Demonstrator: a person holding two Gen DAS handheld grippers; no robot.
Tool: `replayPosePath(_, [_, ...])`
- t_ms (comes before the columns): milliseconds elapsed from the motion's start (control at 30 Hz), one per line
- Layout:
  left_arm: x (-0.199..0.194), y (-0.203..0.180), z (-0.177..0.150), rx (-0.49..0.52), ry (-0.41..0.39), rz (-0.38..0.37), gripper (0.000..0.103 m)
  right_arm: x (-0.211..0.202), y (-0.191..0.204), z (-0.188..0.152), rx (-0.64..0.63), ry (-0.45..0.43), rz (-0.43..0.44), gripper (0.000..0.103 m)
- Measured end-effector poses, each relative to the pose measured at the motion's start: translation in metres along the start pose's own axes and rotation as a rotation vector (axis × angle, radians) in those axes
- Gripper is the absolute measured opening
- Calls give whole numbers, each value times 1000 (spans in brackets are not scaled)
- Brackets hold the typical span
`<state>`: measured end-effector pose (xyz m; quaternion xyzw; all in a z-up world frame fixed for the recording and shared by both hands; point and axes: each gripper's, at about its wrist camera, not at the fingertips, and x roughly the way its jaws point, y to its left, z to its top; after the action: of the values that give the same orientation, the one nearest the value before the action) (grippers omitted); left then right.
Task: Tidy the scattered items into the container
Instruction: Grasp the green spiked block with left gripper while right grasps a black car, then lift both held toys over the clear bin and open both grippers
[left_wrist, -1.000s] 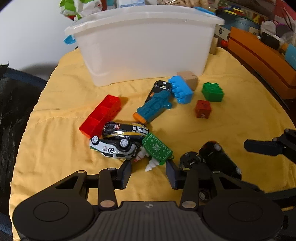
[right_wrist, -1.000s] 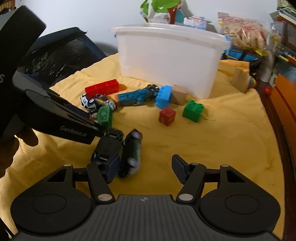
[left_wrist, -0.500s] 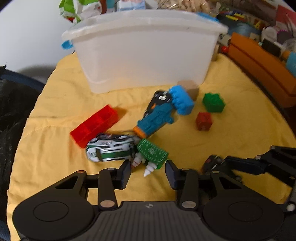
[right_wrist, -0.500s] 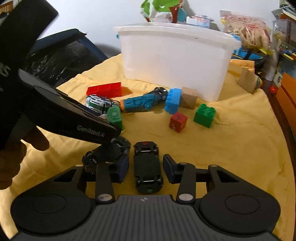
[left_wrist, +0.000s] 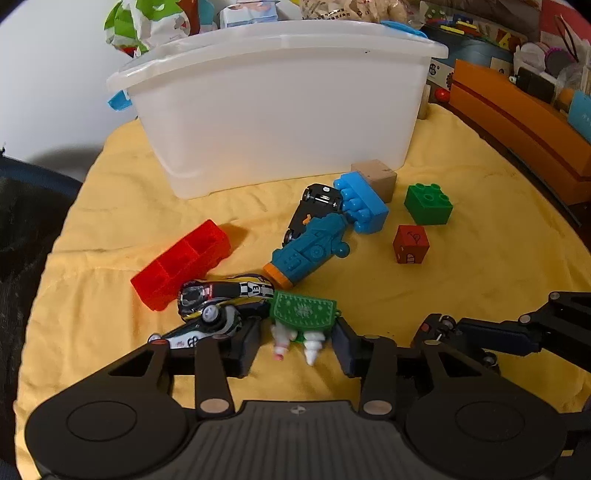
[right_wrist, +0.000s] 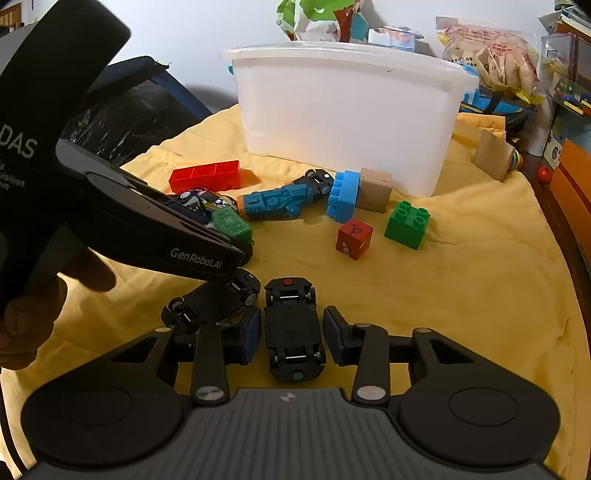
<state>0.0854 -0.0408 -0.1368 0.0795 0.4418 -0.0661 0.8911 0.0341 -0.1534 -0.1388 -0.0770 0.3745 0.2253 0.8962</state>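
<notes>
A white plastic bin (left_wrist: 280, 107) (right_wrist: 347, 110) stands at the back of the yellow cloth. My left gripper (left_wrist: 295, 341) is open around a green toy with white tips (left_wrist: 301, 317), low over the cloth. My right gripper (right_wrist: 293, 330) is open with an upturned black toy car (right_wrist: 293, 328) between its fingers; a second black car (right_wrist: 212, 304) lies by its left finger. Scattered about are a red tray-like block (left_wrist: 181, 264), a striped car (left_wrist: 218, 295), a blue toy (left_wrist: 310, 249), a blue brick (left_wrist: 362, 206), a green brick (left_wrist: 428, 203) and a red cube (left_wrist: 410, 243).
A tan wooden cube (left_wrist: 375, 177) sits against the bin. An orange box (left_wrist: 517, 122) runs along the right edge. Snack bags (right_wrist: 491, 55) and clutter stand behind the bin. A dark chair (right_wrist: 122, 107) is at the left. The left tool's body (right_wrist: 122, 218) crosses the right wrist view.
My left gripper has moved forward so the green toy sits between its fingers. My right gripper has closed in around the upturned black car, narrowing its opening.
</notes>
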Motion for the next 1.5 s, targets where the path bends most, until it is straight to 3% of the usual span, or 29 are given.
replayPosePath(100, [0,-2,0,8,-9,2,46,1,0,0,-3,0,2,35])
replayPosePath(133, [0,-2,-1,9,-12,-6,39,0,0,0,-2,0,4,34])
replayPosePath(433, [-14,4,-1,24,-45,-17,39,-12,-7,2,26,-19,1,34])
replayPosePath(700, [-54,11,6,25,-101,-33,39,-29,-16,11,43,-62,-2,33])
replayPosePath(1067, [-114,49,61,-74,-198,-29,39,-77,-32,75,108,-168,-4,33])
replayPosePath(1300, [-122,71,94,-113,-242,18,39,-89,-44,119,140,-233,-27,33])
replayPosePath(1500, [-108,86,125,-128,-224,13,39,-74,-55,155,129,-245,-44,33])
